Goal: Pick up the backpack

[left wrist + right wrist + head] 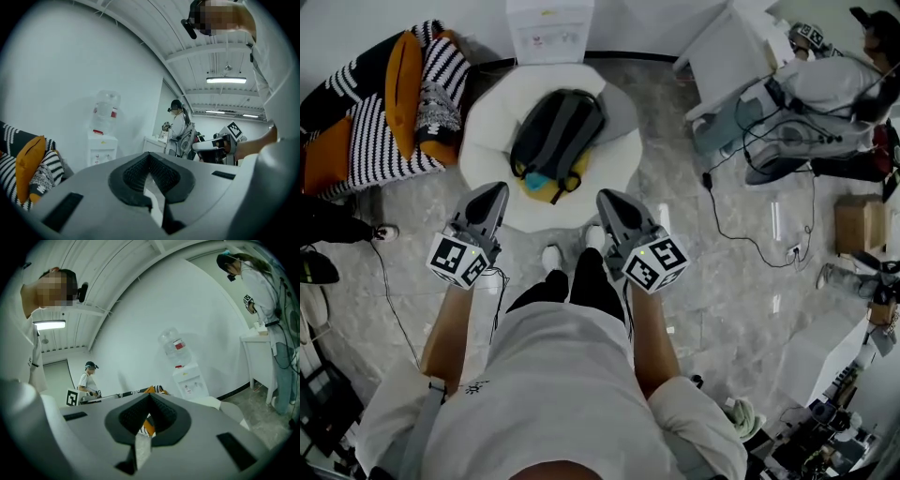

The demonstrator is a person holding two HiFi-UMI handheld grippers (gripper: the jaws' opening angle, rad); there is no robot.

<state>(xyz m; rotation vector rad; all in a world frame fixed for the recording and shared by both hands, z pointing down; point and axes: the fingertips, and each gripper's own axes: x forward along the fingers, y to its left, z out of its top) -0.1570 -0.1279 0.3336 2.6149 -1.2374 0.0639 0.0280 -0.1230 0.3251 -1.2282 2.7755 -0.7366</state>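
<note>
One backpack point(555, 136), one white table point(484, 133), one water dispenser point(548, 33), two tongs point(498, 190) point(606, 198).

Backpack point(558, 131) showing dark grey with a lighter grey panel, yellow and teal peeking at its near end. Table point(487, 131) reading plain white. Sofa point(366, 145) running black-and-white stripes; cushion point(401, 80) glowing orange. Dispenser point(548, 28) showing white, bottle point(105, 112) carrying a red label. Floor point(722, 291) showing grey marbling. Left gripper point(495, 192) and right gripper point(606, 199) showing grey shells, black pads, black-and-white square markers. Person point(562, 394) wearing white top, black trousers.
</note>
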